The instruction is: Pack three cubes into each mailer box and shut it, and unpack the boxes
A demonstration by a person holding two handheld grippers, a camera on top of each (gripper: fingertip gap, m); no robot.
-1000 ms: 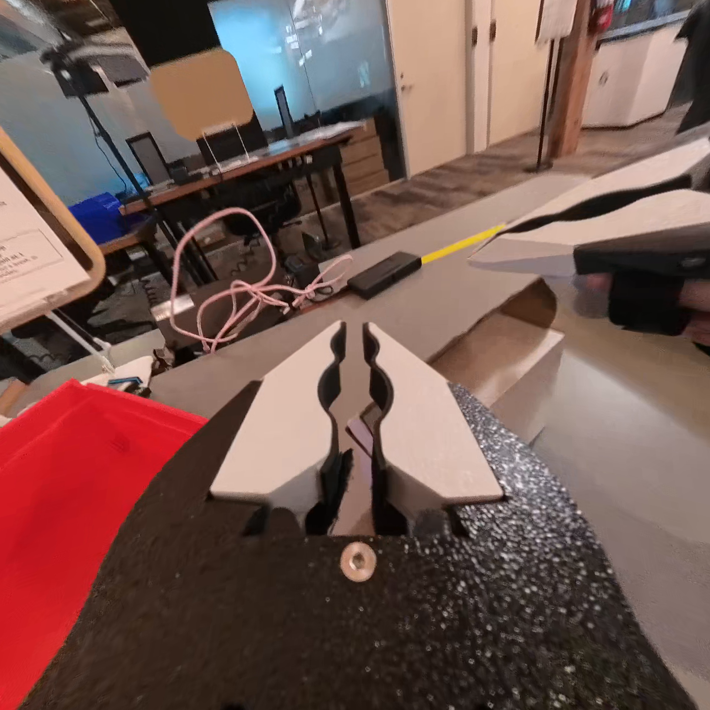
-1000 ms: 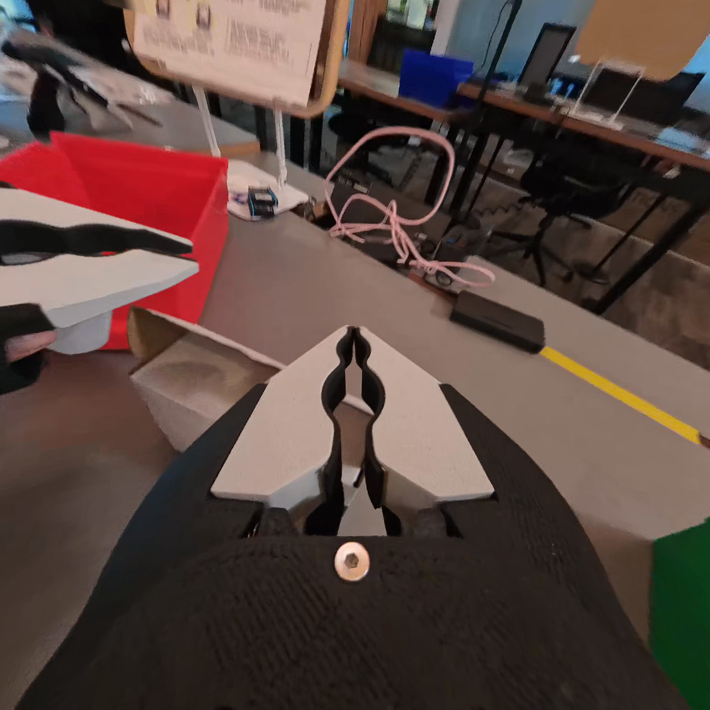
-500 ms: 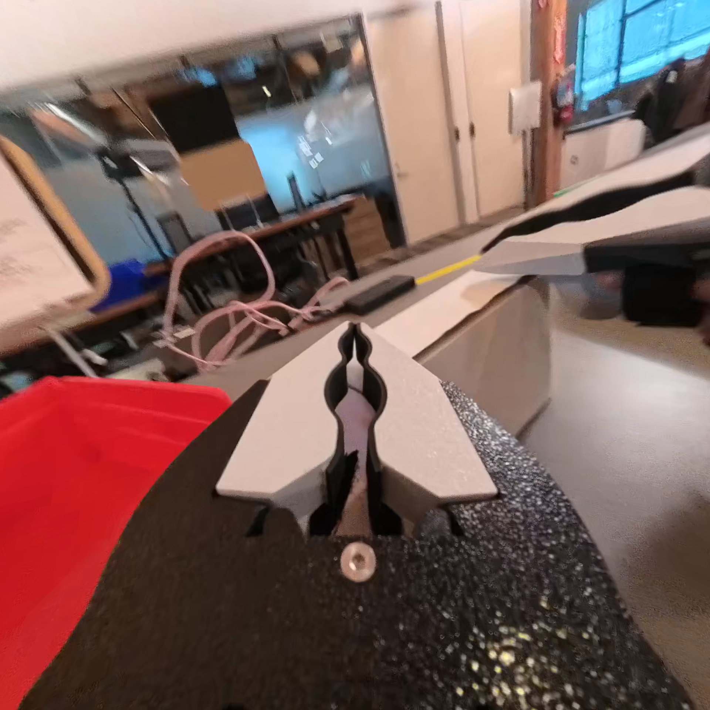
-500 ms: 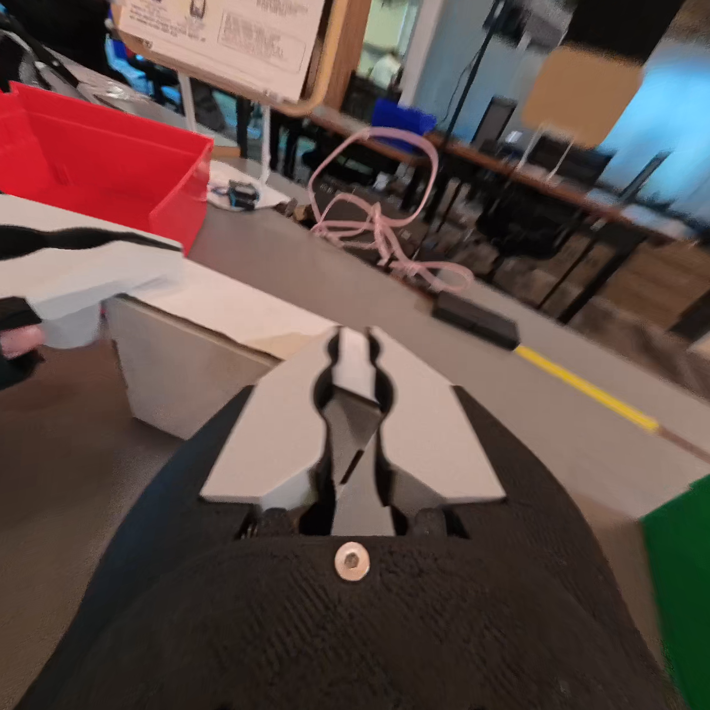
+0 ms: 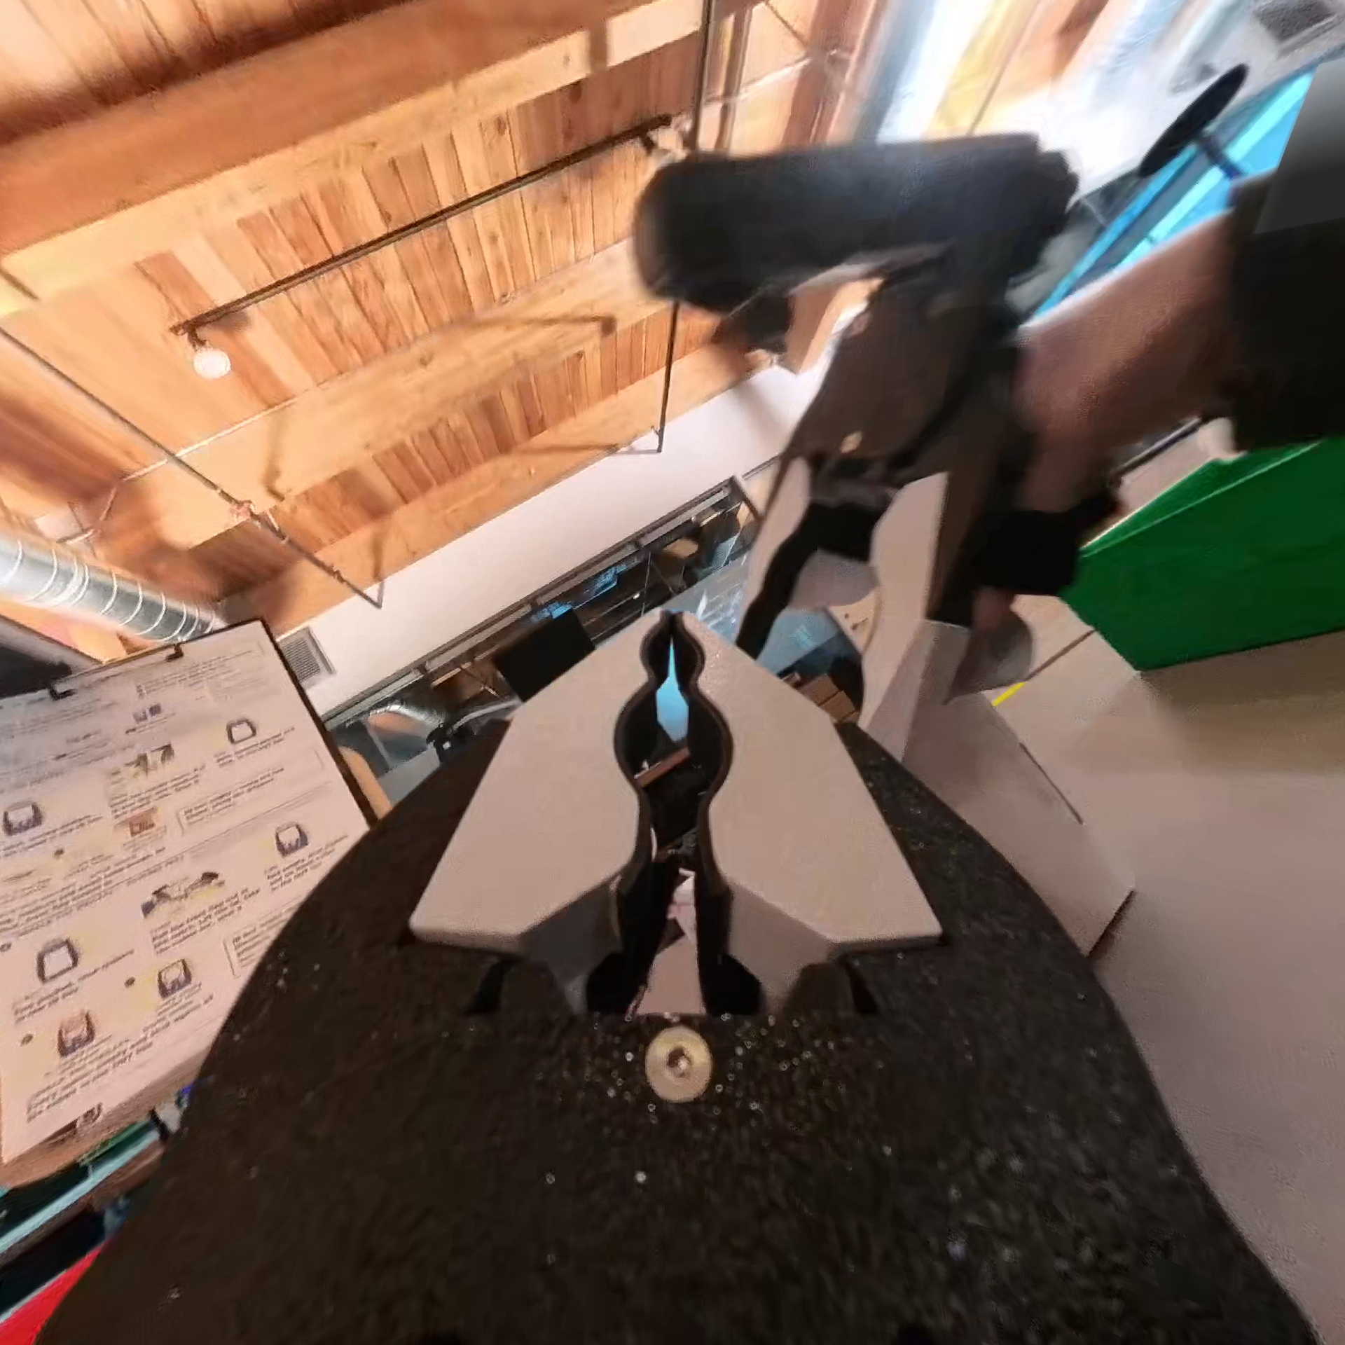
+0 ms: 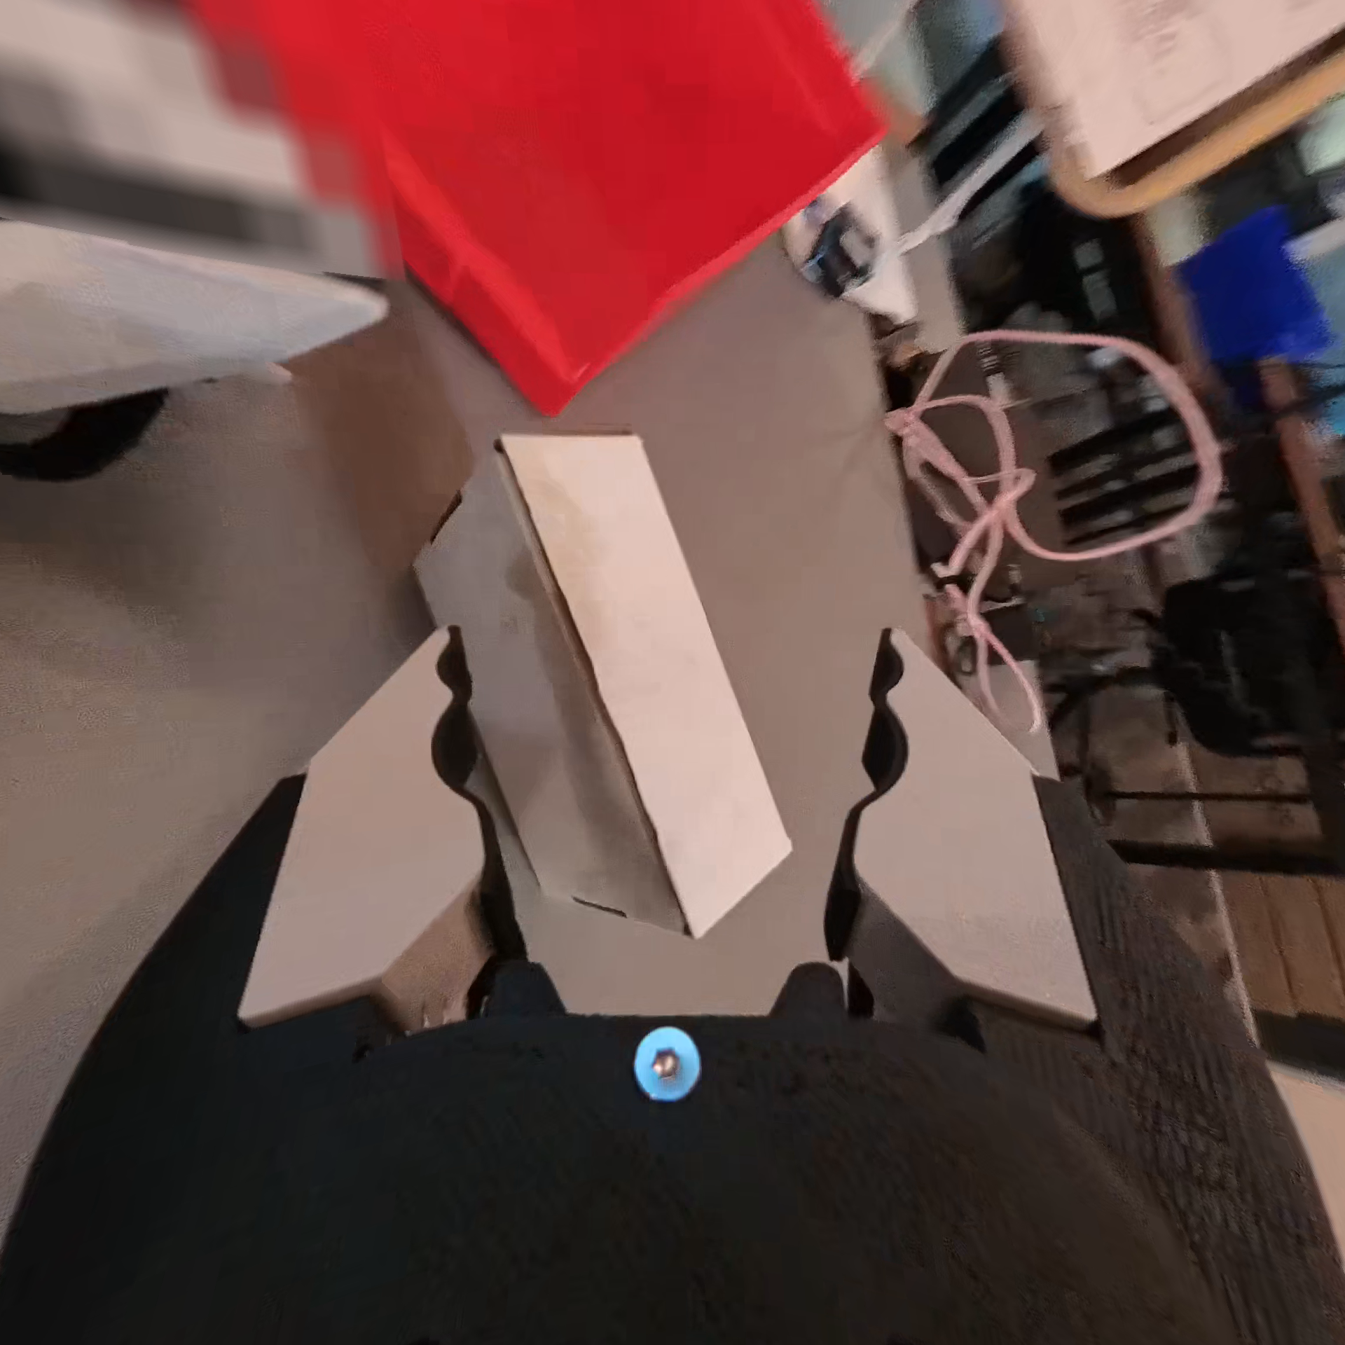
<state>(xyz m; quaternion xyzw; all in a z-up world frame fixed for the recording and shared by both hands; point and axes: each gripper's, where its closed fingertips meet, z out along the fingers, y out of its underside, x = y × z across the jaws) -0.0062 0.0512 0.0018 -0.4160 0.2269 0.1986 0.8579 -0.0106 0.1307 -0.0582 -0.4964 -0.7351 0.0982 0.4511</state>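
Mailer box (image 6: 626, 677): white cardboard, lid down, lying on the grey table (image 6: 182, 582), long axis running away from the right wrist camera. Its far end sits close to the corner of a red bin (image 6: 582, 182); whether the two touch cannot be told. In the left wrist view the same box (image 5: 982, 786) appears at right, seen from low down.

Right gripper (image 6: 666, 640): fingers spread wide, above the near half of the box. The box shows in the gap between them; the right finger (image 6: 946, 800) stands clear of it, and whether the left finger touches it cannot be told. Nothing gripped.

Left gripper (image 5: 673, 626): fingertips together, nothing between them. It is tilted up toward the wooden ceiling (image 5: 364, 255). In the right wrist view it shows blurred at the left edge (image 6: 145, 320).

Surroundings: green bin (image 5: 1201, 568) on the table beyond the box, at the right in the left wrist view. Instruction sheet on a clipboard (image 5: 145, 873) near the left gripper. Pink cable (image 6: 1019, 466) looped off the table's far edge. Both views motion-blurred.
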